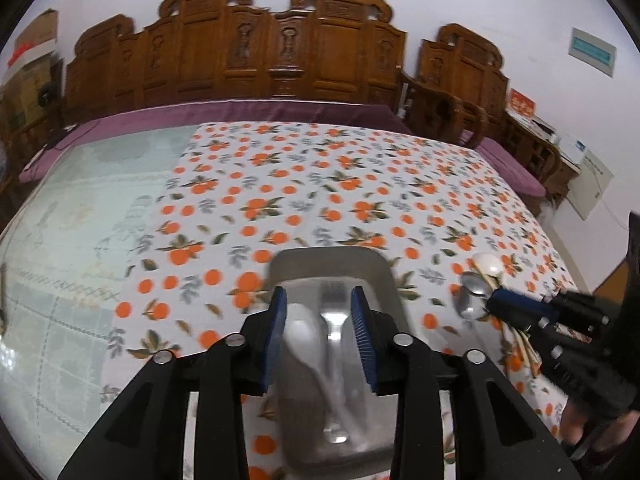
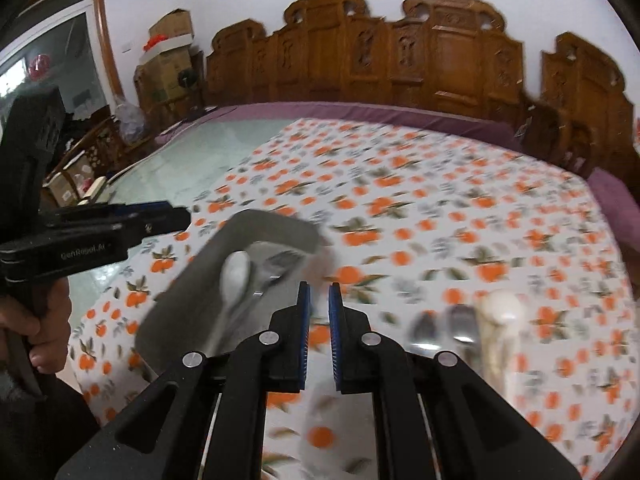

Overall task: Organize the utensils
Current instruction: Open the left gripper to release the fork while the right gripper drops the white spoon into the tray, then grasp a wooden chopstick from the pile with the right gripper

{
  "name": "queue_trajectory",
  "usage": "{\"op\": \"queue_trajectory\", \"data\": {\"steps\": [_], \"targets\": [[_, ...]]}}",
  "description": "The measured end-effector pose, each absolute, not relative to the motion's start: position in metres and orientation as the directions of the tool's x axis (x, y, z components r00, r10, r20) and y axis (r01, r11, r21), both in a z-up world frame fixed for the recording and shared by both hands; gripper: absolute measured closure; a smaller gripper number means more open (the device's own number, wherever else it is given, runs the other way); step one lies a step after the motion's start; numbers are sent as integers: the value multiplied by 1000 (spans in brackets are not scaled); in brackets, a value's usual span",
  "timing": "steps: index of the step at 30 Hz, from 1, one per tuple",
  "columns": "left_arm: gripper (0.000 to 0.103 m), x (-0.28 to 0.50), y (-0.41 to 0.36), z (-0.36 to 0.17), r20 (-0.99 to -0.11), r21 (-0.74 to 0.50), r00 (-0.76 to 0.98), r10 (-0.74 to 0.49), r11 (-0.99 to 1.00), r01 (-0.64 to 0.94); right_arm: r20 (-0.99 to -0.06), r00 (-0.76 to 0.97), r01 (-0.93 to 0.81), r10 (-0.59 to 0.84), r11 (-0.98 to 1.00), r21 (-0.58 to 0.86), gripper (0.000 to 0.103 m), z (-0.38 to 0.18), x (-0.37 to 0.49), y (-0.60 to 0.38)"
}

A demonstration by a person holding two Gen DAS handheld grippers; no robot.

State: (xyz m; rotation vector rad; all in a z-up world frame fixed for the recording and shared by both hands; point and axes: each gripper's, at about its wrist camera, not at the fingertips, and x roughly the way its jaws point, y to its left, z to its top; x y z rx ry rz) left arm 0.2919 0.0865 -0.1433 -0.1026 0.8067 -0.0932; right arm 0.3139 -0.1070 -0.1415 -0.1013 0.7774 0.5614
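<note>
A steel tray [image 1: 332,264] sits on the orange-print tablecloth and holds a white spoon [image 1: 304,328] and a metal fork [image 1: 334,312]. My left gripper [image 1: 319,294] is open and empty, hovering over the tray. The tray [image 2: 276,228], white spoon [image 2: 236,276] and fork [image 2: 276,268] also show in the right wrist view. My right gripper [image 2: 319,290] is nearly closed with a narrow gap, empty, just right of the tray. Right of it lie metal spoons [image 2: 460,324], a white spoon [image 2: 502,306] and chopsticks [image 2: 494,352], blurred. The right gripper [image 1: 520,304] also shows beside the metal spoons [image 1: 472,292].
The tablecloth [image 1: 320,184] covers most of the table; a pale green cover [image 1: 80,216] shows at left. Carved wooden chairs [image 1: 280,48] with purple cushions line the far edge. Boxes [image 2: 168,56] stand at the back left.
</note>
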Motion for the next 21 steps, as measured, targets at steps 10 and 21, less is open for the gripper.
{"op": "queue_trajectory", "data": {"steps": [10, 21], "targets": [[52, 282, 25, -137, -679, -154, 708, -195, 981, 122, -668, 673, -385, 320, 921, 53, 83, -138, 317, -196], [45, 274, -18, -146, -694, -133, 684, -225, 974, 185, -746, 608, -358, 270, 933, 45, 83, -195, 331, -225]]}}
